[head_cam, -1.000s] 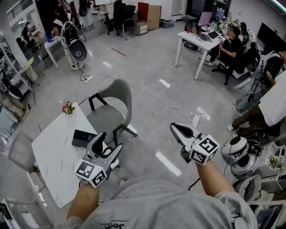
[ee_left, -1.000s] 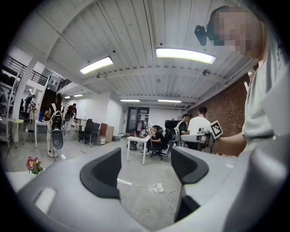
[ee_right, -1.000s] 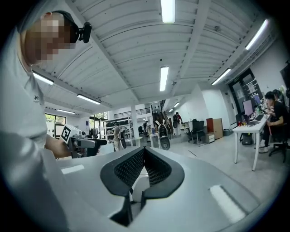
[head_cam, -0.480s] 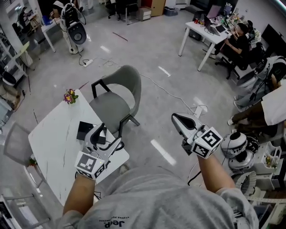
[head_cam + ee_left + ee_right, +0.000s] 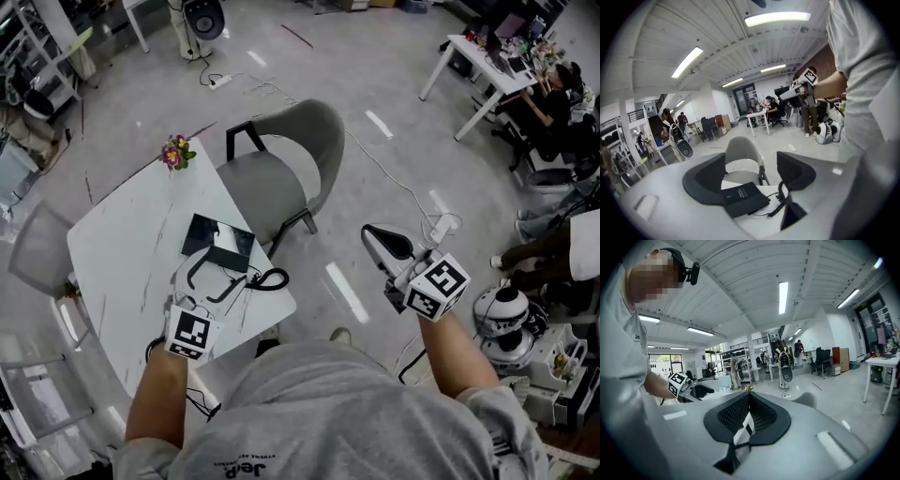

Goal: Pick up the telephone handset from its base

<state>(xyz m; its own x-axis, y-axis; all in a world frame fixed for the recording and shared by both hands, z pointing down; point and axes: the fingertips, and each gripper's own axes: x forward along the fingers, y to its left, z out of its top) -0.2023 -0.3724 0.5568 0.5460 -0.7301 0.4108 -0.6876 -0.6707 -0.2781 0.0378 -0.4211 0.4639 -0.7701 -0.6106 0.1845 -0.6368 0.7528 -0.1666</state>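
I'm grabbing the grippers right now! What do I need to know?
Left hand-held gripper: open, empty, right by the handset.
Right hand-held gripper: shut, empty, out past the table edge.
Things: the handset seems to lie on its base on the table.
Done: nothing lifted yet.
Left to do: close the left one on the handset and lift it off.
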